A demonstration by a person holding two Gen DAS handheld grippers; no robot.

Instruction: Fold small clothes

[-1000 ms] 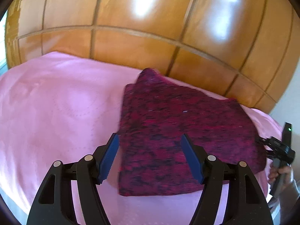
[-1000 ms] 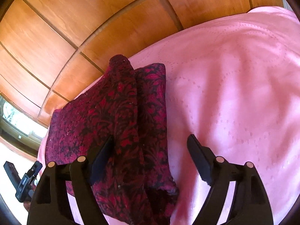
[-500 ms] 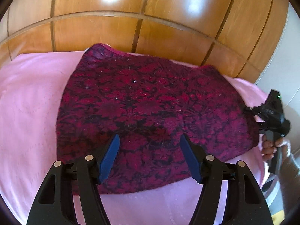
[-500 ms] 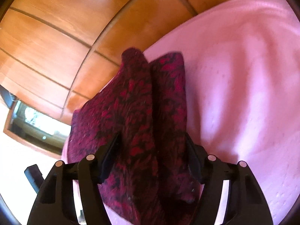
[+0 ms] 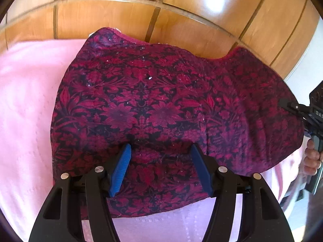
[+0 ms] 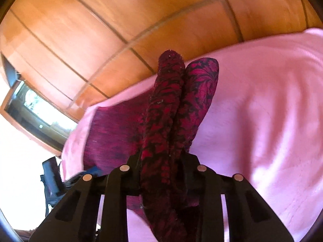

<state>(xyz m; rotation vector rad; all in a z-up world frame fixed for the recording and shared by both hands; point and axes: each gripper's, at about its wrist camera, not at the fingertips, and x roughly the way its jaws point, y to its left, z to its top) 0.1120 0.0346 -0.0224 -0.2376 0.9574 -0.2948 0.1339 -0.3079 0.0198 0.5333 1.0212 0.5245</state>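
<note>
Meanwhile, red floral garment (image 5: pixel 161 100) lay on pink bed (image 5: pixel 26 100) near wooden headboard (image 5: pixel 121 16).
Right gripper (image 6: pixel 161 161) fingers were closing on a raised fold; left gripper (image 5: pixel 160 169) fingers stood apart over the near edge.

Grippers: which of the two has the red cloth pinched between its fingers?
The right gripper: its fingers are closing on a raised fold of the red cloth. The left gripper stays open above flat cloth.

red garment (image 5: pixel 161 104) on pink bed (image 5: pixel 26 104)
</note>
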